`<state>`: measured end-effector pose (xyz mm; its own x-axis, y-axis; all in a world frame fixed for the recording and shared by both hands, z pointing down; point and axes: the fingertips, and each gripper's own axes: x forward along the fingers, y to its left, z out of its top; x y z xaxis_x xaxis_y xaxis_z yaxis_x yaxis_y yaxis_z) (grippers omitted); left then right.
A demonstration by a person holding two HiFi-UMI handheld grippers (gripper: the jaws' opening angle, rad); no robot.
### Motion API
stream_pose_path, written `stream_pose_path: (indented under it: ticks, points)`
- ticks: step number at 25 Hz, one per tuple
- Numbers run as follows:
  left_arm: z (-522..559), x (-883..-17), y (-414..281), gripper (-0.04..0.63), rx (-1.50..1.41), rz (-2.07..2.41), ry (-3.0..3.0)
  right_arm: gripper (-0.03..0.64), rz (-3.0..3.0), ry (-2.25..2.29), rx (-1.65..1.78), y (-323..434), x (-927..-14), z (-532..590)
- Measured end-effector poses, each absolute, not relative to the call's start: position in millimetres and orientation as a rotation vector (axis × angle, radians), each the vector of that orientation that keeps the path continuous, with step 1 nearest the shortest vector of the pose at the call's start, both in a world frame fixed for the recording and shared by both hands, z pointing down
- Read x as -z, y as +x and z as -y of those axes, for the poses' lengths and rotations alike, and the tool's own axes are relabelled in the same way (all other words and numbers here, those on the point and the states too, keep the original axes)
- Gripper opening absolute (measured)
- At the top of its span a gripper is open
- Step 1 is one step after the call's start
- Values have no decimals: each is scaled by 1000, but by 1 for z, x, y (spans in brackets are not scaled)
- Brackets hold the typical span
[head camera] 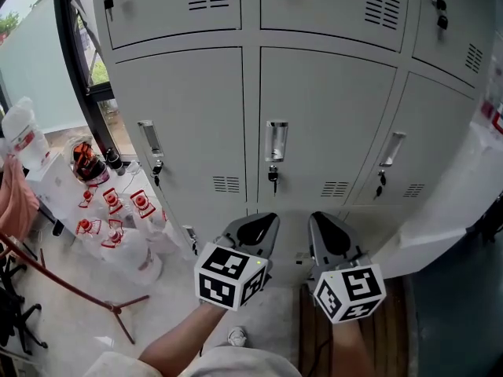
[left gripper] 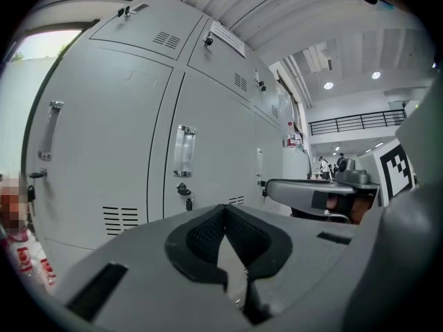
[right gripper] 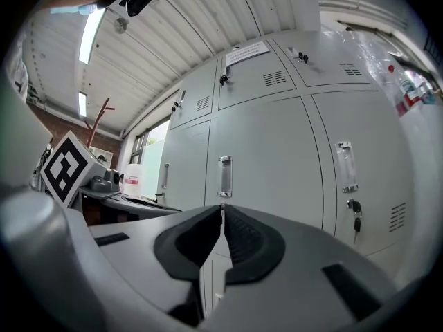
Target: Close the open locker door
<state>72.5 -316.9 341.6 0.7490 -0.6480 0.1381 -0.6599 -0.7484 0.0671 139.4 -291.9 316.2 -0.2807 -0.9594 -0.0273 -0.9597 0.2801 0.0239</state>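
Left gripper [head camera: 258,225] and right gripper [head camera: 328,228] hover side by side, pointed at the middle lower locker door [head camera: 326,116]. Door sits flush with its neighbours, key [head camera: 273,177] hanging under the handle [head camera: 276,140]. Both grippers' fingers [left gripper: 201,237] are closed tip to tip, nothing between them.

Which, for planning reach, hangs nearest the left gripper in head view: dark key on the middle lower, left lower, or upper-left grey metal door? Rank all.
1. Middle lower key, ahead.
2. Left lower key, leftward.
3. Upper-left key, top corner.
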Motion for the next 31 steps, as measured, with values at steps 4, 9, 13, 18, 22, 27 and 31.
stream_pose_path:
  ticks: [4, 9, 13, 18, 22, 27, 31]
  points:
    - [307, -340, 73, 6, -158, 1100, 2819, 10, -2527, -1862, -68, 143, -317, 277]
    - [294, -340, 73, 6, -155, 1136, 2805, 5, -2537, -1854, -65, 151, -321, 260]
    - [282, -343, 73, 6, -158, 1149, 2797, 5, -2540, -1850, -57, 155, -323, 249]
    - [269, -346, 73, 7, -157, 1161, 2793, 5, -2542, -1840, -47, 159, -326, 236]
    - [260, -348, 70, 6, -162, 1177, 2788, 5, -2551, -1813, -54, 159, -327, 226]
    - [250, -346, 70, 8, -132, 1178, 2786, 5, -2551, -1815, -57, 163, -327, 214]
    - [242, -345, 71, 8, -129, 1173, 2785, 5, -2552, -1812, -70, 164, -326, 205]
